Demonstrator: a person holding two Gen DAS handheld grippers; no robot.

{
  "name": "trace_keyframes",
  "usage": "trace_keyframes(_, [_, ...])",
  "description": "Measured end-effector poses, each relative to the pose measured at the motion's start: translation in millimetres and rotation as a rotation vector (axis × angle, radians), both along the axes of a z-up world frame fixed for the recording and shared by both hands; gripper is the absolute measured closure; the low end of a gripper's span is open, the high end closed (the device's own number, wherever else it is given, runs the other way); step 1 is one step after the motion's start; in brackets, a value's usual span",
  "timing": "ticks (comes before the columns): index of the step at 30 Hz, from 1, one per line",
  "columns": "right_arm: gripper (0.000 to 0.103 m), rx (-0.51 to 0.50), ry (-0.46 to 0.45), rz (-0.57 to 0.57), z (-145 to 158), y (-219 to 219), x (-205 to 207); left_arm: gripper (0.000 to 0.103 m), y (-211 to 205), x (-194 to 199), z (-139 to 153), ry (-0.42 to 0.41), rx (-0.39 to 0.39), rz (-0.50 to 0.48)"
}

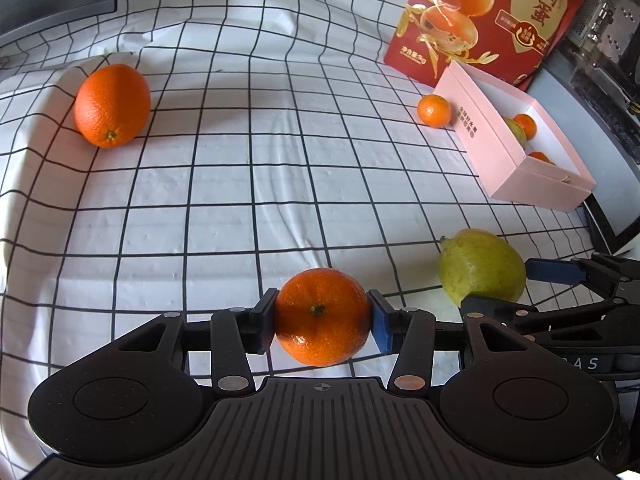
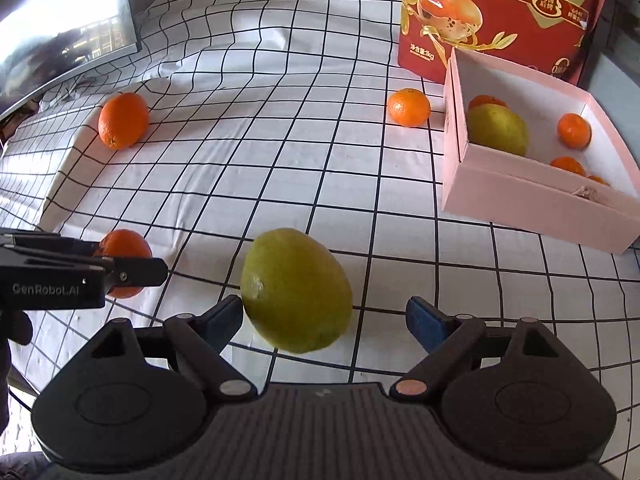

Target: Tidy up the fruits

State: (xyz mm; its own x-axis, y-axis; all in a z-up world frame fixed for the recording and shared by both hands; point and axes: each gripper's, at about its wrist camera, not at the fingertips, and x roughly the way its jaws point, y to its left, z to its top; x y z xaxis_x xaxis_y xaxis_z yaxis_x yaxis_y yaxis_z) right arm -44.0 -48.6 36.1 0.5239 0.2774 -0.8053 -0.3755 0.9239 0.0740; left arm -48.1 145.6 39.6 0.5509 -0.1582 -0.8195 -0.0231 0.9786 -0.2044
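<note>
Now left gripper (image 1: 322,317) jaws clamped on mandarin (image 1: 322,316), right gripper (image 2: 324,320) jaws spread around lemon (image 2: 297,290).

Red bag (image 1: 492,16) top cut off.

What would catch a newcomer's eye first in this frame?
The left gripper is clamped on a mandarin low in its own view. Beside it, the right gripper stands open around a yellow-green lemon on the checked cloth. To the right sits the pink box, already holding fruit.
</note>
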Motion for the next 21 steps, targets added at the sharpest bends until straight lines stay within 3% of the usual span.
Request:
trace_keyframes(5, [0.014,0.029,-0.01,0.012,1.6,5.6,3.2,0.051,4.0,-5.2,-2.1,0.015,0.017,0.012])
trace_keyframes(14, [0.015,-0.022,-0.019,0.074,-8.5,19.7,16.6,0.051,17.9,-16.9,-3.6,0.04,0.025,0.058])
trace_keyframes(21, [0.036,-0.047,-0.011,0.115,-12.7,29.3,19.5,0.051,19.5,-18.7,-3.7,0.041,0.021,0.056])
